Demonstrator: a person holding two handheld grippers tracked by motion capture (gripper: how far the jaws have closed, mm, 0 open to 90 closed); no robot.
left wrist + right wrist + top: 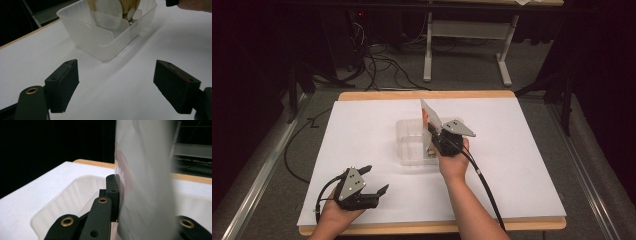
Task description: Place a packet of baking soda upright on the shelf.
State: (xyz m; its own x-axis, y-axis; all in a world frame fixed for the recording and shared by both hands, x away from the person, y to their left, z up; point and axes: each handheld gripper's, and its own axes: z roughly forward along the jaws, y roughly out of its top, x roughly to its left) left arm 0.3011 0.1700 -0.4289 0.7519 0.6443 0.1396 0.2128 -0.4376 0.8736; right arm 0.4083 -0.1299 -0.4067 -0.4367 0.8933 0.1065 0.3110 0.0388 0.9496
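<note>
- Risk: the flat packet (430, 116), pinched near its lower edge by the right gripper (435, 139), stands tall and tilted over the clear plastic tub (404, 150); it may pivot in the jaws or catch the tub's rim and drag the light tub.
- Right hand (453, 162) reaches over the tub's near-right corner, jaws clamped on the packet.
- Left gripper (371, 179) rests at the near left, jaws wide and empty, pointing toward the tub.

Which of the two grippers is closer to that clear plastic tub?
The right gripper: it is over the tub, clamping a flat packet. The left gripper sits open near the table's front edge, apart from the tub.
</note>
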